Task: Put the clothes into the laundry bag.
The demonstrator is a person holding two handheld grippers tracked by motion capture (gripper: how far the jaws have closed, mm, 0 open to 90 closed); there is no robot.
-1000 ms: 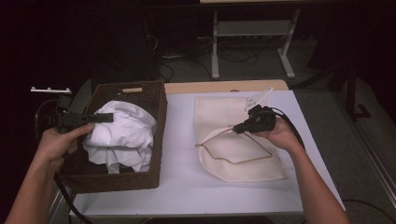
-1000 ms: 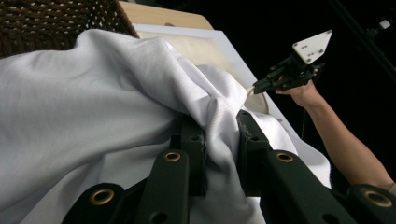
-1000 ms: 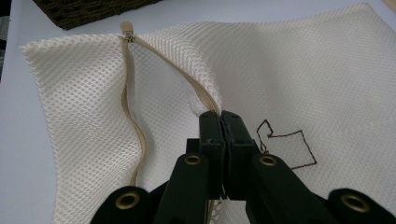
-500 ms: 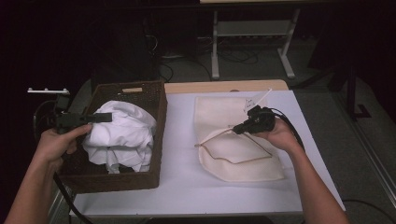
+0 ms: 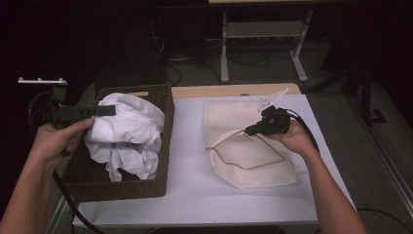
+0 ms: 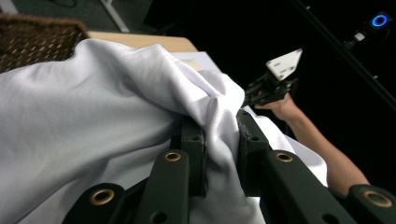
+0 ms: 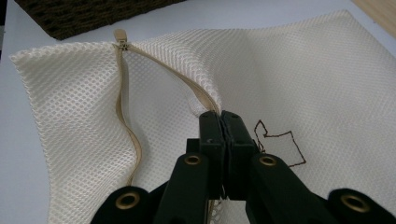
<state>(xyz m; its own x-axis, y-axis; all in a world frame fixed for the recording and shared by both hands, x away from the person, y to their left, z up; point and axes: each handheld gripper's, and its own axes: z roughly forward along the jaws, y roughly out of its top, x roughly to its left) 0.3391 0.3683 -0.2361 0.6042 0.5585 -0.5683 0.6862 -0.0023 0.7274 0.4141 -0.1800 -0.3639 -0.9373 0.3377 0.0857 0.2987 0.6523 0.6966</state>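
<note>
While the left tongs [image 6: 219,140] are clamped on a fold of the white cloth [image 5: 129,129], the fabric bunches between both pads and runs over the jaws in the left gripper view. In the high view the left tongs [image 5: 104,110] reach level over the left rim of the basket [image 5: 163,146], held by the left hand [image 5: 56,139]. The cloth lies heaped inside the basket, its upper part raised toward the tongs and its lower folds resting on the basket floor.

The right tongs [image 7: 220,116] are pressed together on the upper edge of the mesh bag [image 7: 327,70], right at the zip [image 7: 128,130], so that the edge is lifted and the opening gapes. The zip pull [image 7: 120,36] sits at the far end of the opening. In the high view the right tongs [image 5: 251,129] point left, held by the right hand [image 5: 292,139] over the bag [image 5: 253,165].

The bag lies flat on the white worktop [image 5: 190,195], just beside the basket to its right. A brown stitched outline [image 7: 280,144] marks the bag near the right tongs.
</note>
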